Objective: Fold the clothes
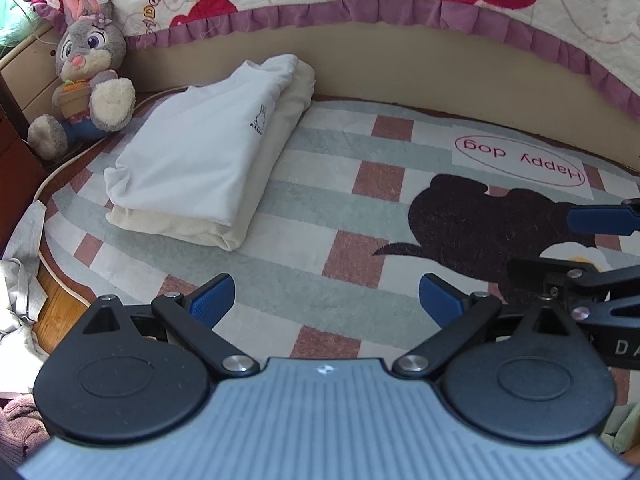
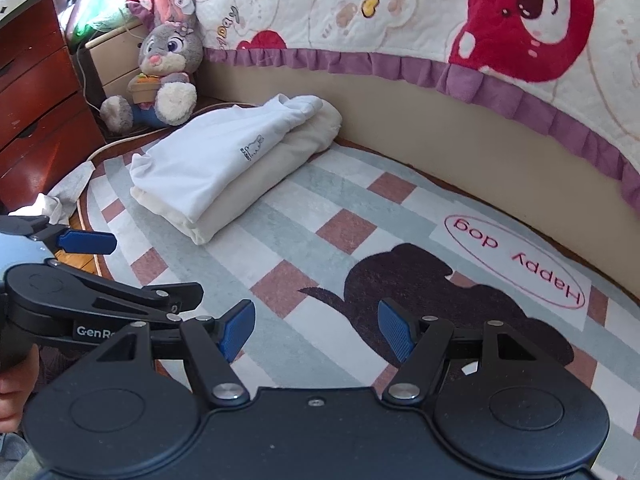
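white shirt (image 1: 192, 156) lies folded on a cream one, stacked on the rug (image 1: 320, 240) near the bed; left gripper (image 1: 326, 300) and right gripper (image 2: 316, 328) hover open, empty; next likely fetching the grey garment (image 1: 20, 280) off the rug's edge.

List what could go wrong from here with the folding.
The grey garment lies crumpled half off the checked rug; dragging it in might knock the folded white top off the cream one. Both open grippers, left and right, hang close together and may collide.

Home bedroom: quilted bed (image 2: 400, 20), plush rabbit (image 1: 86, 68), rug (image 1: 320, 208).
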The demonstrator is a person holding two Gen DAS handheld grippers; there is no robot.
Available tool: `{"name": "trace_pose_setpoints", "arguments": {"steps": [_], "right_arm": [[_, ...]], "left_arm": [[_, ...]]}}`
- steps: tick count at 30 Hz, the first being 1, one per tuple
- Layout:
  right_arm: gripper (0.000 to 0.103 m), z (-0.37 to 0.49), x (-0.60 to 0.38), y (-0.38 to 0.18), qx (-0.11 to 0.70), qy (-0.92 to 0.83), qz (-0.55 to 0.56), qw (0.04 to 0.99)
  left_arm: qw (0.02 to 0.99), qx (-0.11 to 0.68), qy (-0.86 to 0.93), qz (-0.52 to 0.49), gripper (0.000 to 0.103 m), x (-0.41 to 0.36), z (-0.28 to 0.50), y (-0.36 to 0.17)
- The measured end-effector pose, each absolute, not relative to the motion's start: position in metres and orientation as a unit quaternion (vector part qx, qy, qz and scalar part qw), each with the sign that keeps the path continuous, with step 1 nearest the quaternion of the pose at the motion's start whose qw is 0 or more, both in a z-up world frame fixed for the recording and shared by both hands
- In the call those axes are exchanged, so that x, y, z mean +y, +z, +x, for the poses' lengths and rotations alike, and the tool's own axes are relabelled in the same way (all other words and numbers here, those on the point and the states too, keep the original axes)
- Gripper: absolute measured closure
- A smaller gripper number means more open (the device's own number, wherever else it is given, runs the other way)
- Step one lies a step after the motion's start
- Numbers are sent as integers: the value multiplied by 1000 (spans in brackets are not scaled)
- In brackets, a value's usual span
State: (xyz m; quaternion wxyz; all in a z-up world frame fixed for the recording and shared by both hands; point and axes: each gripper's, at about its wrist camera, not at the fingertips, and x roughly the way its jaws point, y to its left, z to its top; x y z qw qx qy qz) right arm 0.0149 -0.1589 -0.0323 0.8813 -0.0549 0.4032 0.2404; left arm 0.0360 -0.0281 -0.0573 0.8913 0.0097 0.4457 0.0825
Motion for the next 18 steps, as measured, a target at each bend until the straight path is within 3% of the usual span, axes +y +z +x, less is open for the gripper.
{"name": "trace_pose_setpoints", "arguments": {"steps": [18], "right_arm": [[30, 13, -156, -34, 405, 235, -74, 881]], "left_arm": [[885, 459, 77, 23, 3, -33, 39, -62]]}}
